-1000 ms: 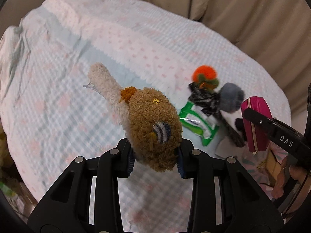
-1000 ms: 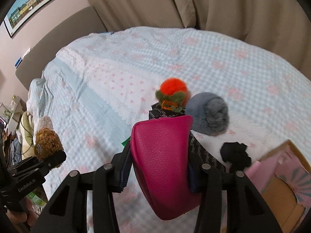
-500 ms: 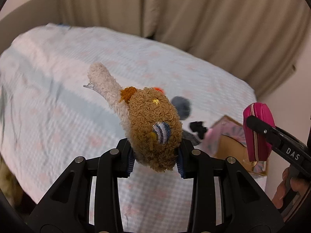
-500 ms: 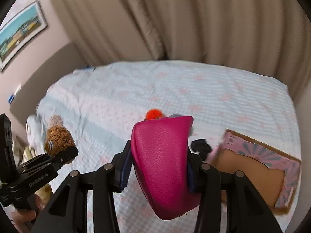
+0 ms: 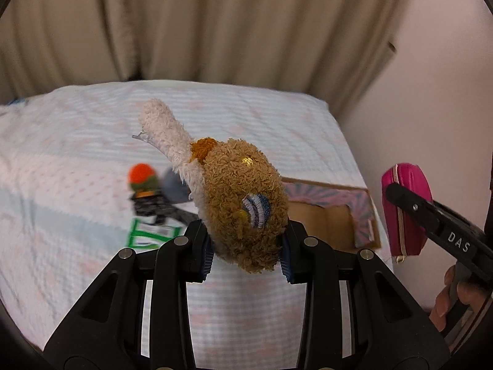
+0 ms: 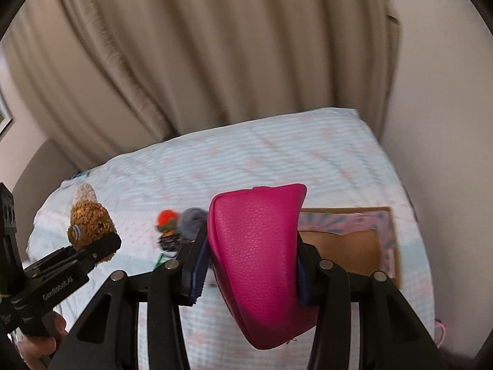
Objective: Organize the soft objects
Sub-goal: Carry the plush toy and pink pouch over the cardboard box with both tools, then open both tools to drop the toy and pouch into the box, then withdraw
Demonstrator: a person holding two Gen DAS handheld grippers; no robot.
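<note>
My left gripper [image 5: 246, 252] is shut on a brown plush toy [image 5: 243, 203] with a cream tail, held above the bed; the toy also shows in the right wrist view [image 6: 89, 225]. My right gripper [image 6: 249, 265] is shut on a magenta leather pouch [image 6: 255, 246], also held in the air; the pouch shows at the right of the left wrist view [image 5: 406, 209]. On the bed lie an orange pompom [image 5: 141, 175], a grey pompom [image 6: 191, 219], a dark patterned cloth [image 5: 154, 208] and a green packet [image 5: 151, 234].
An open cardboard box [image 6: 348, 243] with a pink patterned rim lies on the bed's right side, also in the left wrist view [image 5: 326, 215]. The bed has a light blue checked cover [image 5: 77, 154]. Beige curtains [image 6: 200, 61] hang behind, a wall [image 5: 437, 92] stands right.
Both grippers have risen and pulled back from the bed with their objects still held. The box has come into fuller view and the small items look farther away.
</note>
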